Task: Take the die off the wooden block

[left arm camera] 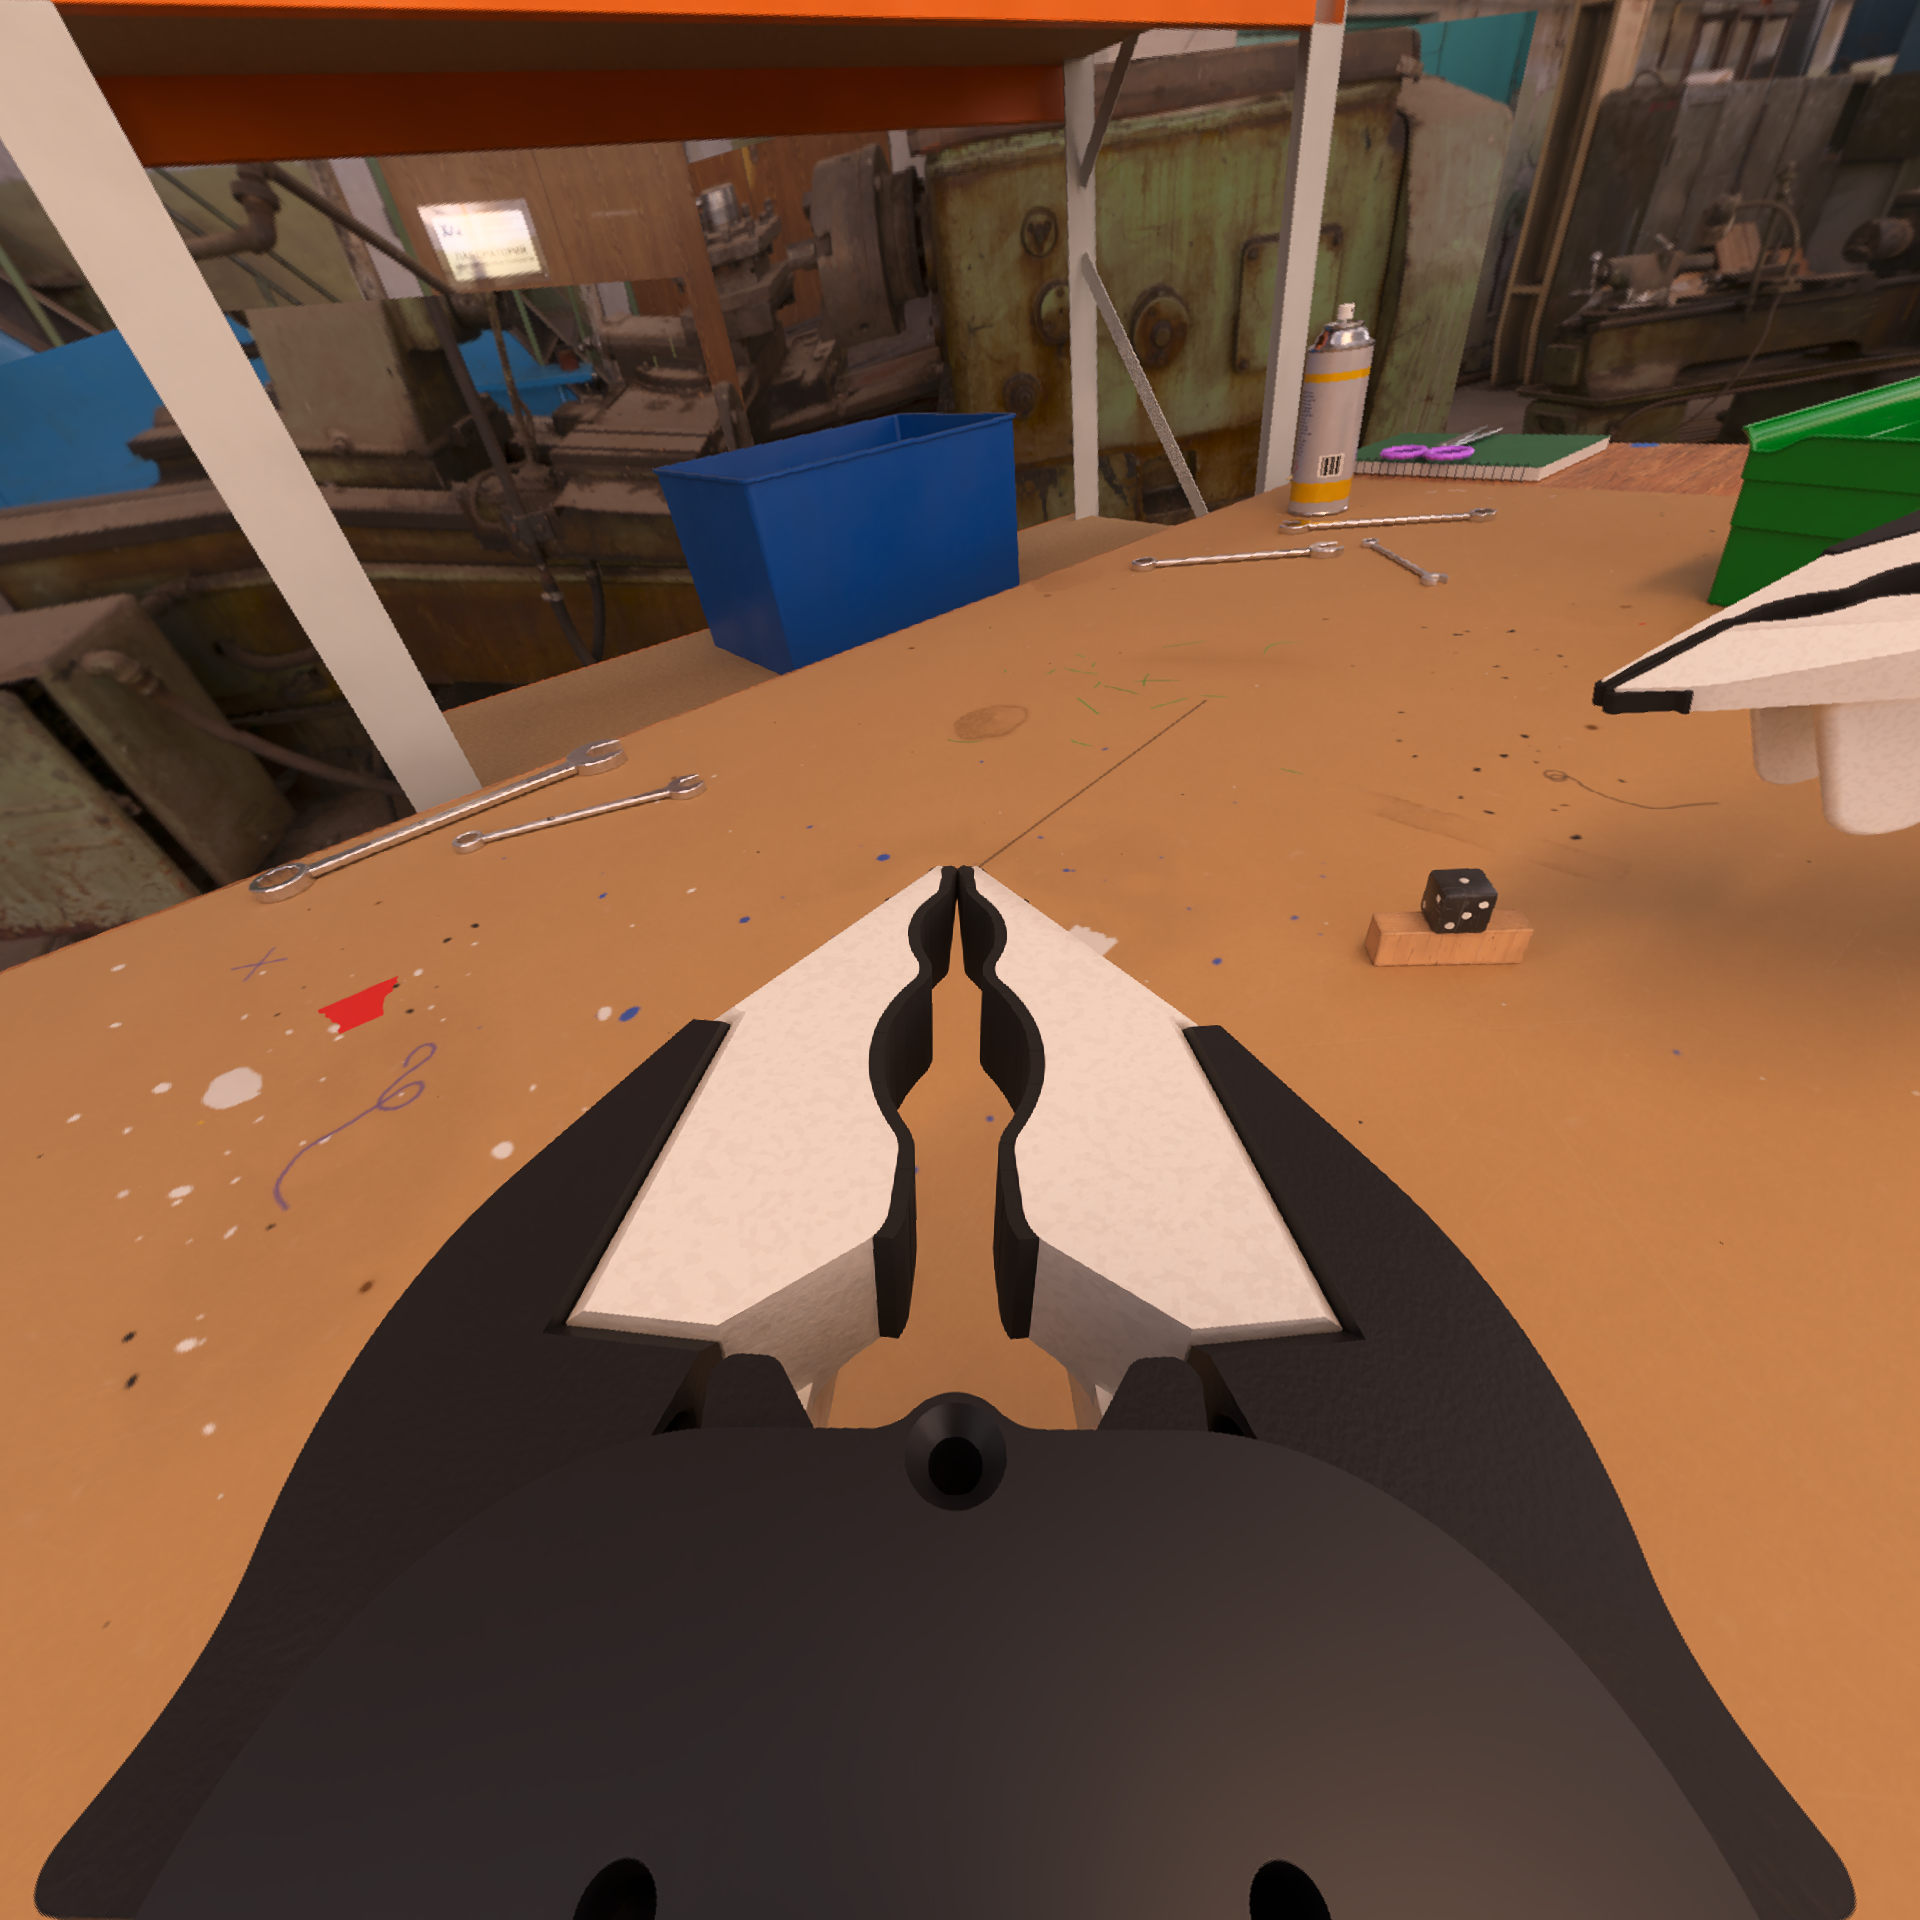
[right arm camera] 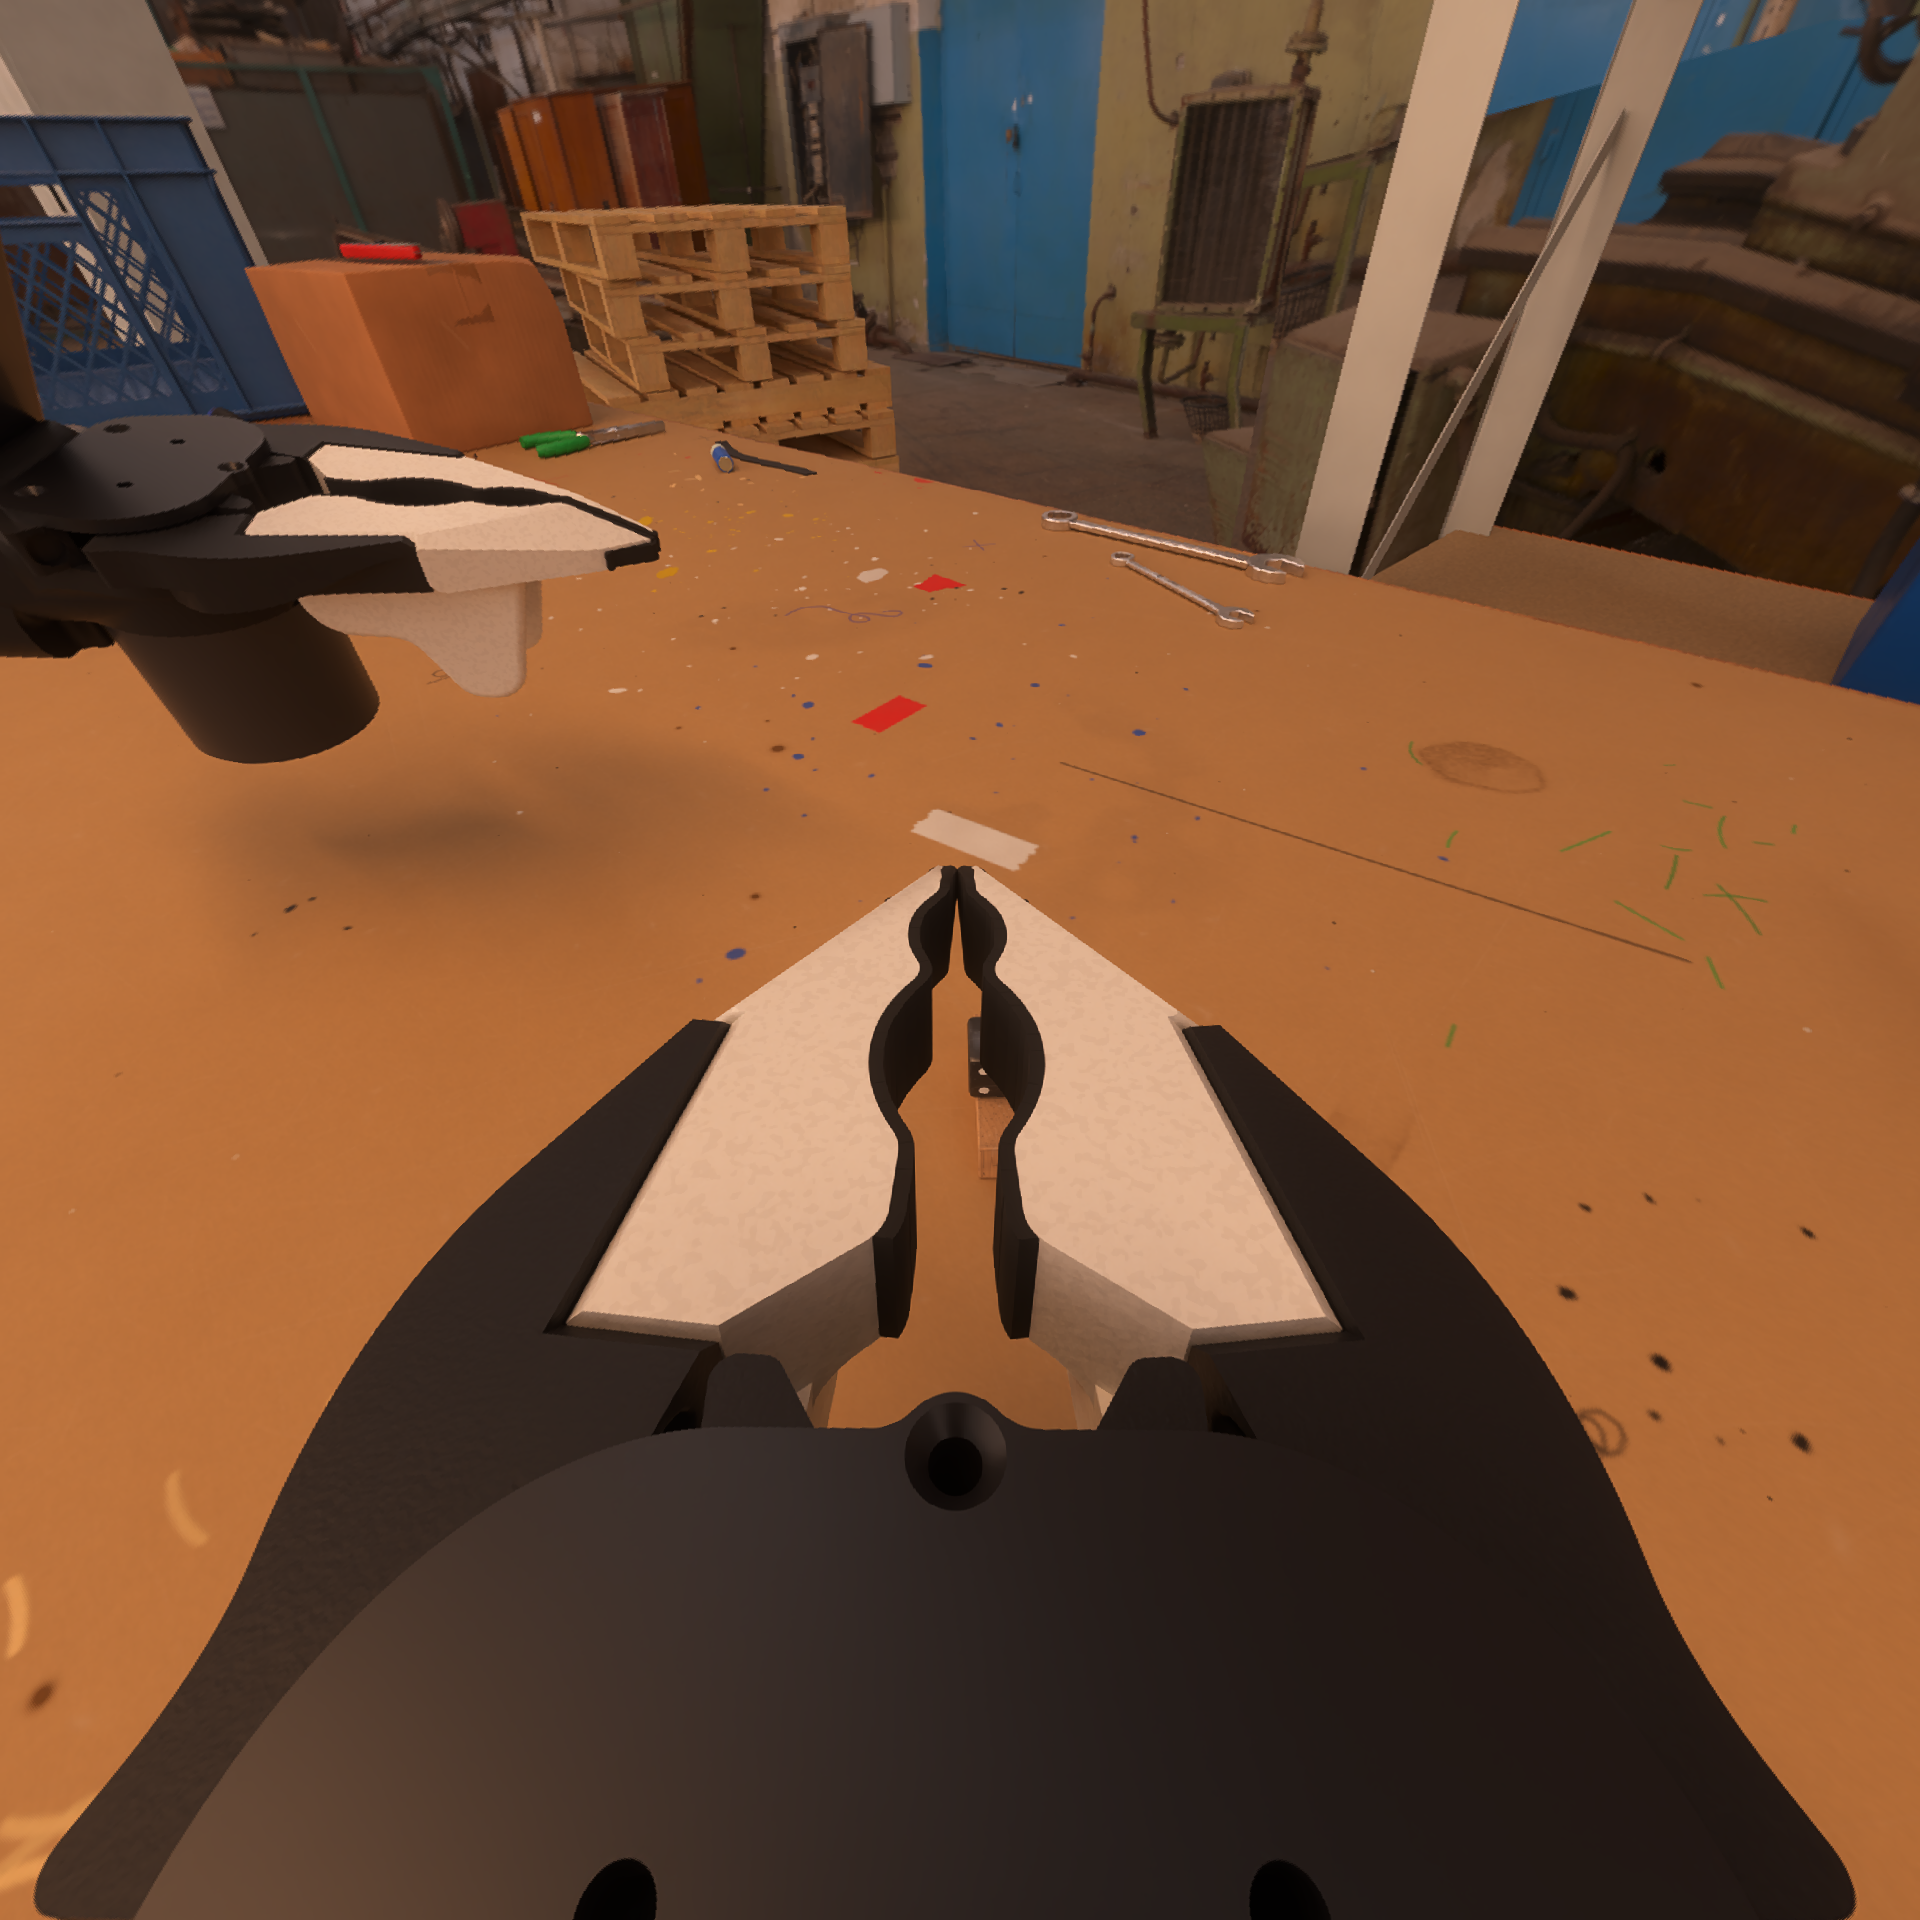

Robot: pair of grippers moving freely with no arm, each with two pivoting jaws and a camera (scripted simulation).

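Observation:
A black die [left arm camera: 1459,900] with white pips sits on a small flat wooden block [left arm camera: 1448,940] on the brown workbench, to the right of my left gripper [left arm camera: 957,875]. My left gripper is shut and empty above the bench. My right gripper [right arm camera: 957,875] is shut and empty; it hovers above the die and block, which show only as slivers through the gap between its fingers: the die [right arm camera: 978,1058] and the block [right arm camera: 988,1138]. It also shows in the left wrist view [left arm camera: 1642,694] at the right edge, above and to the right of the die. The left gripper shows in the right wrist view [right arm camera: 632,549] at far left.
A blue bin [left arm camera: 847,532], a spray can [left arm camera: 1330,416], a green bin [left arm camera: 1829,488], a notebook with purple scissors [left arm camera: 1475,455] and several wrenches [left arm camera: 436,816] [left arm camera: 1236,558] lie around the bench. A white shelf post [left arm camera: 218,416] stands at left. A cardboard box [right arm camera: 416,343] stands at the far edge.

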